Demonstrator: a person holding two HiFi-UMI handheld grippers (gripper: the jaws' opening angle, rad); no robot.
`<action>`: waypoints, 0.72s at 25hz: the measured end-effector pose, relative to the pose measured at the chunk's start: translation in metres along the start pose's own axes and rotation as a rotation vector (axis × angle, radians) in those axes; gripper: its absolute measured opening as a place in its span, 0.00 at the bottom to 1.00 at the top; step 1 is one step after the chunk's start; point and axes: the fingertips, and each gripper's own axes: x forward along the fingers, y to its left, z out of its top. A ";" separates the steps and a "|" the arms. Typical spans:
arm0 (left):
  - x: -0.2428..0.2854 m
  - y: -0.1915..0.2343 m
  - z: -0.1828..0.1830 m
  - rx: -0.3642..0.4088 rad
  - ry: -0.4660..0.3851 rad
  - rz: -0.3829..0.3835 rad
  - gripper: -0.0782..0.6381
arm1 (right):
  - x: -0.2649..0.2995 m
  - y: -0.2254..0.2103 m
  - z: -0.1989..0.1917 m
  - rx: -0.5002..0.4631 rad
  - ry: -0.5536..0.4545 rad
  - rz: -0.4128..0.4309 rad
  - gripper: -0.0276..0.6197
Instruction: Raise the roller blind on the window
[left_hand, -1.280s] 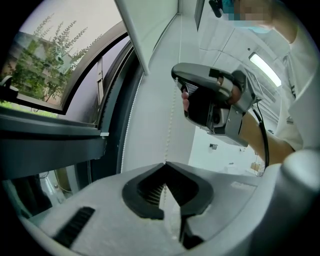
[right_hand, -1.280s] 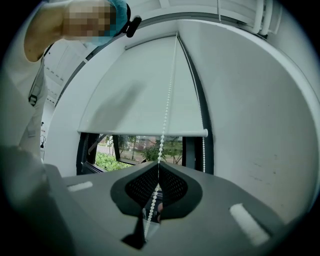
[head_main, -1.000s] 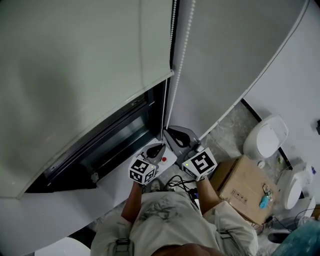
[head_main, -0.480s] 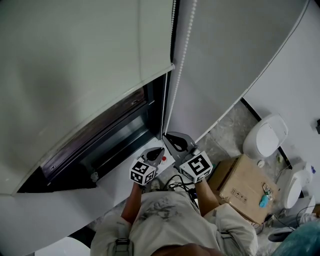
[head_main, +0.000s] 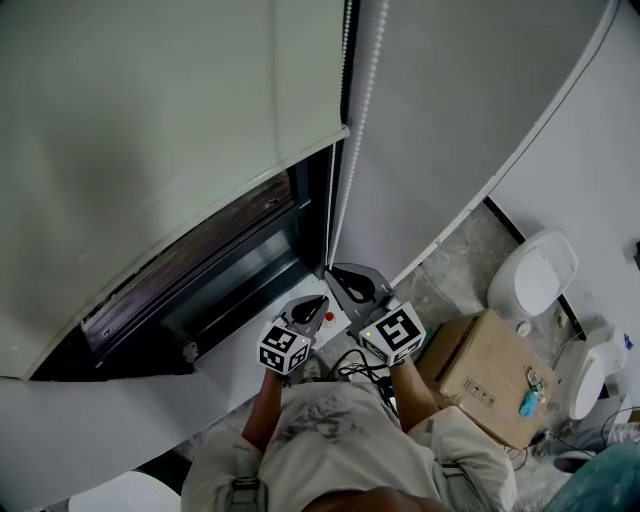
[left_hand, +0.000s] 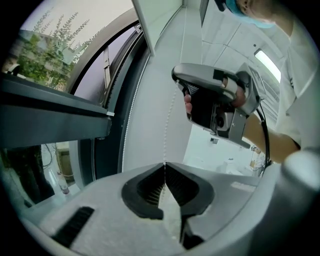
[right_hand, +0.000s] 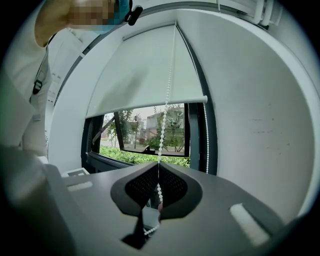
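Since the chain (left_hand: 165, 142) seems to be hauled hand over hand, the left tool (left_hand: 164, 167) is clenched on it low down and the right tool (right_hand: 158, 167) pinches it slightly higher. Beyond, the blind (head_main: 150, 130) half covers the window (head_main: 220, 270), its hem higher than a second ago.

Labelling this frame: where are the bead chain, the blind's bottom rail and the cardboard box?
bead chain (right_hand: 168, 75): right gripper view, mid-strand.
bottom rail (right_hand: 147, 107): right gripper view, its middle.
cardboard box (head_main: 487, 375): head view, top face.
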 end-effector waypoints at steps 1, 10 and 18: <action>-0.003 0.000 0.005 0.002 -0.009 0.004 0.13 | 0.000 0.000 0.000 0.000 -0.001 0.001 0.06; -0.039 -0.011 0.095 0.056 -0.167 0.000 0.22 | 0.002 0.001 0.000 -0.003 -0.003 0.002 0.06; -0.061 -0.025 0.177 0.152 -0.294 -0.016 0.22 | 0.004 0.001 0.000 -0.003 -0.005 0.000 0.06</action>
